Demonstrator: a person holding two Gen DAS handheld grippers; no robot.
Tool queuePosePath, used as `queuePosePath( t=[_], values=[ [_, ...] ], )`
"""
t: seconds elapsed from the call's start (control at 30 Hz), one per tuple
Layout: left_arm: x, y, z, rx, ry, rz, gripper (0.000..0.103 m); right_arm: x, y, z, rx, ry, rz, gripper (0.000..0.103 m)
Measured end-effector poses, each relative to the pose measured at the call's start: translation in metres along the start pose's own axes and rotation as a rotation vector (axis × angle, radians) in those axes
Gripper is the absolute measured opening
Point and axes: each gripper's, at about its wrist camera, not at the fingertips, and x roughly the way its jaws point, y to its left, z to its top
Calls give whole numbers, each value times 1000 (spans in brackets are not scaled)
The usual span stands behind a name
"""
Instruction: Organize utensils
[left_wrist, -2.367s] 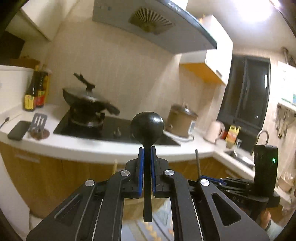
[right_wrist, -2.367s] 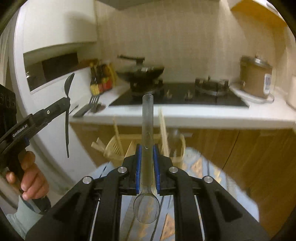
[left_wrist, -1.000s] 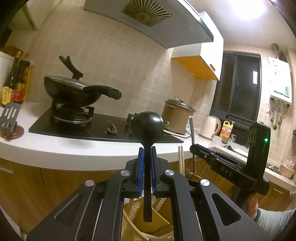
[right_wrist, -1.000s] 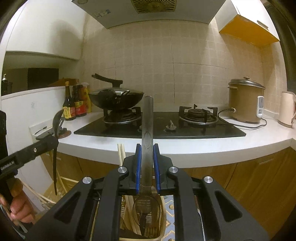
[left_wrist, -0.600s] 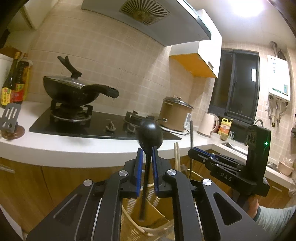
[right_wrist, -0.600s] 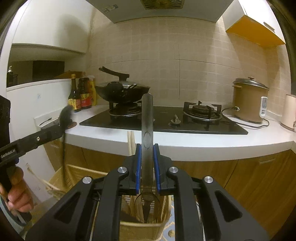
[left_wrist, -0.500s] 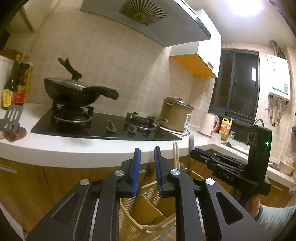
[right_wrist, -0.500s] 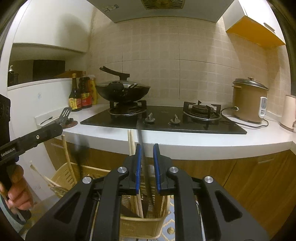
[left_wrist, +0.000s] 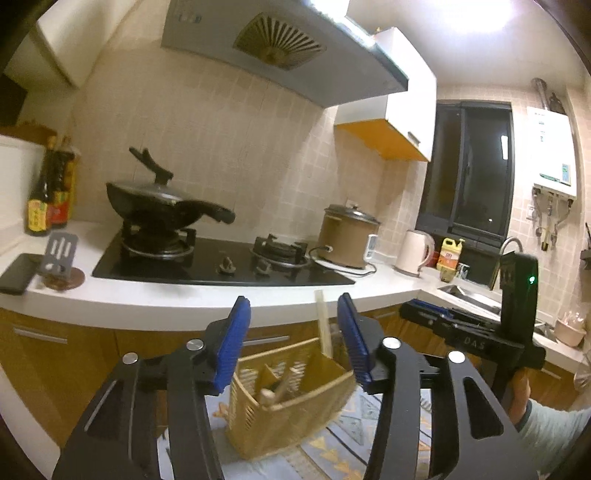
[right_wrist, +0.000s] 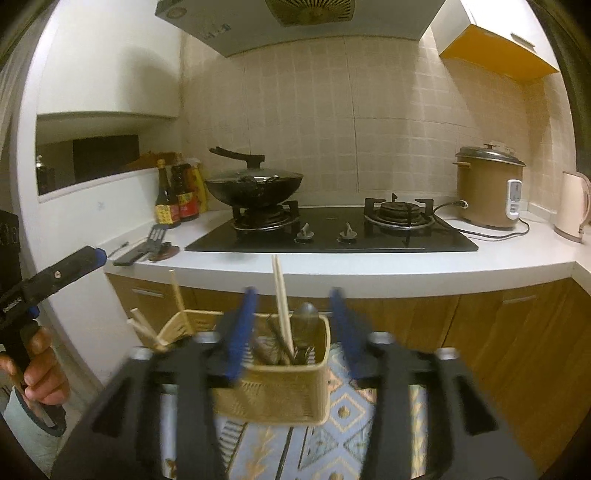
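A yellow woven utensil basket (left_wrist: 284, 402) stands on a patterned cloth below the counter; it also shows in the right wrist view (right_wrist: 280, 391). Chopsticks (right_wrist: 282, 302), a grey spoon (right_wrist: 306, 314) and dark utensils stand in its compartments. My left gripper (left_wrist: 293, 332) is open and empty above the basket. My right gripper (right_wrist: 293, 325) is open and empty, blurred, just above the basket. The right gripper's body shows at the right of the left wrist view (left_wrist: 472, 332); the left gripper's finger shows at the left of the right wrist view (right_wrist: 62, 271).
A white counter (right_wrist: 332, 269) runs behind the basket with a black hob (right_wrist: 328, 232), a wok (right_wrist: 255, 188), sauce bottles (right_wrist: 177, 199), a slotted spatula on a rest (right_wrist: 157, 240), a rice cooker (right_wrist: 487, 188) and a kettle (right_wrist: 574, 206). Wooden cabinet doors (right_wrist: 498, 332) stand below.
Both grippers held utensils upright, a black spoon on the left and a clear-handled spoon on the right. Both let go over the basket, and both sets of jaws have opened wide.
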Motion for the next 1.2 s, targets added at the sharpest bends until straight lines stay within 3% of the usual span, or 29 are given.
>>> queuePosePath(
  t=[0.1, 0.2, 0.27, 0.33, 0.5, 0.57, 0.67, 1.0, 1.2],
  values=[
    [-24, -15, -2, -11, -23, 43, 66, -25, 5, -9, 1, -14, -21, 51],
    [-35, -31, -10, -10, -15, 132, 72, -47, 8, -21, 22, -37, -41, 51],
    [-39, -46, -25, 7, -7, 250, 73, -59, 11, -32, 25, -52, -70, 51],
    [-39, -59, -43, 22, -10, 347, 81, -68, 15, -50, 34, -64, -115, 52],
    [-32, -84, -101, 31, -27, 498, 83, -72, 19, -97, 62, -107, -192, 65],
    [-31, -90, -115, 55, -42, 544, 86, -72, 17, -108, 69, -119, -209, 72],
    [-32, -94, -125, 74, -71, 607, 89, -74, 13, -113, 62, -123, -198, 73],
    [-25, -87, -142, 58, -24, 639, 93, -70, 15, -120, 18, -110, -211, 83],
    [-16, -81, -145, 48, 14, 608, 93, -69, 16, -121, 16, -101, -217, 84]
  ],
)
